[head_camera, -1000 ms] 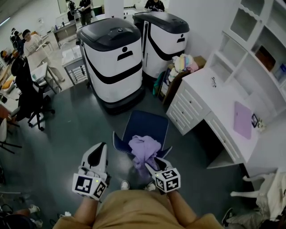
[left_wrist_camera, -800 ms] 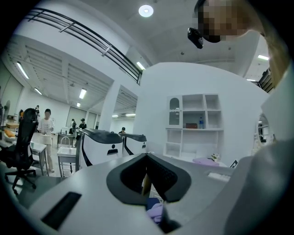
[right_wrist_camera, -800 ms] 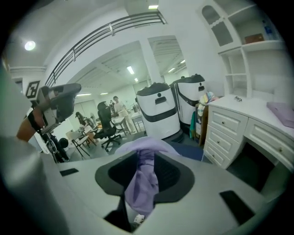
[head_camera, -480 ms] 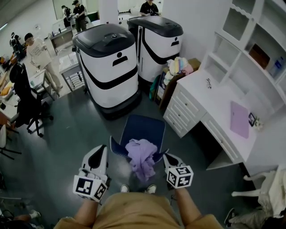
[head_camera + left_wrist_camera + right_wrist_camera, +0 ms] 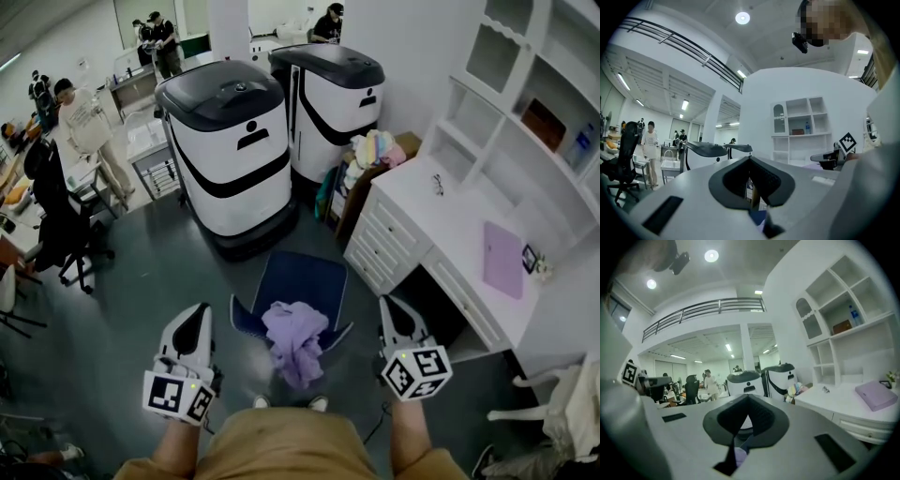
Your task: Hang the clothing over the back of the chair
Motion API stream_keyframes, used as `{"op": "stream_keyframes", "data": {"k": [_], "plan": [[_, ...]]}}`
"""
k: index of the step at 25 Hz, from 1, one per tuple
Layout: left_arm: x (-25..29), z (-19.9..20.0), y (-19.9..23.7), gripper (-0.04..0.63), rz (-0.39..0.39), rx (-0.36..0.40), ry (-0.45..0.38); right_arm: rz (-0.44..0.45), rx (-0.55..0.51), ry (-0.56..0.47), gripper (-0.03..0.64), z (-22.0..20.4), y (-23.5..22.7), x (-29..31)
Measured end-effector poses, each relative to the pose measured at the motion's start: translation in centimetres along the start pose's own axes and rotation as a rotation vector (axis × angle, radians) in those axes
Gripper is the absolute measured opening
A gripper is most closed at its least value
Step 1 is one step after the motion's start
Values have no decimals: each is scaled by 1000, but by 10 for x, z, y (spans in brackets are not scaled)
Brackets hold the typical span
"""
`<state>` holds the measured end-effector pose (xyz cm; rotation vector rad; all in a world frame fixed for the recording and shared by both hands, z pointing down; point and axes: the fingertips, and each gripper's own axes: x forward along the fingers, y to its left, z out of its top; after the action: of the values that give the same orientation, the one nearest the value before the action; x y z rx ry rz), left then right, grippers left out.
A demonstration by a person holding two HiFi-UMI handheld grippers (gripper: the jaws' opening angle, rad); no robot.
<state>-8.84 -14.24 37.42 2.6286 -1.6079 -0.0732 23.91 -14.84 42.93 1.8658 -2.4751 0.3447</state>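
A lilac garment [image 5: 296, 335] hangs draped over the back of the blue chair [image 5: 302, 275], just in front of the person's knees in the head view. My left gripper [image 5: 200, 310] floats to the left of the chair, jaws together and empty. To the chair's right, clear of the cloth, my right gripper [image 5: 390, 305] is shut on nothing. In the right gripper view the jaws [image 5: 749, 396] meet at the tip, and a scrap of the lilac garment [image 5: 739, 456] shows below them. The left gripper view has its jaws [image 5: 750, 158] closed, pointing level across the room.
Two large white-and-black machines [image 5: 234, 141] [image 5: 333, 94] stand behind the chair. A white desk [image 5: 441, 220] with drawers and a lilac pad [image 5: 504, 258] runs along the right under shelves. A box of folded clothes [image 5: 375, 150] sits by the desk. A black office chair [image 5: 56, 206] and people are at far left.
My right gripper let go of the garment, shut, and rose away to the right. The garment stays over the chair back. My left gripper lifted slightly.
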Motion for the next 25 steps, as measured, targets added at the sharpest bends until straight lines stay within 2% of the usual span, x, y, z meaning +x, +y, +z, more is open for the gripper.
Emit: {"op": "stream_keyframes", "data": {"k": [5,12,19,25], "plan": [[4,14,5,4,21,25,-34,8,-58,-130,2,58,1,-21],[10,27,14,5,54,51,-61,-17,-96,-262,2,108,-3,-53],[12,42,19,5,72,70,-86,-60,-152,-299,2,122,-12,-75],[10,51,20,5,81,90,-103,-103,-157,-304,2,120,-23,-89]]}}
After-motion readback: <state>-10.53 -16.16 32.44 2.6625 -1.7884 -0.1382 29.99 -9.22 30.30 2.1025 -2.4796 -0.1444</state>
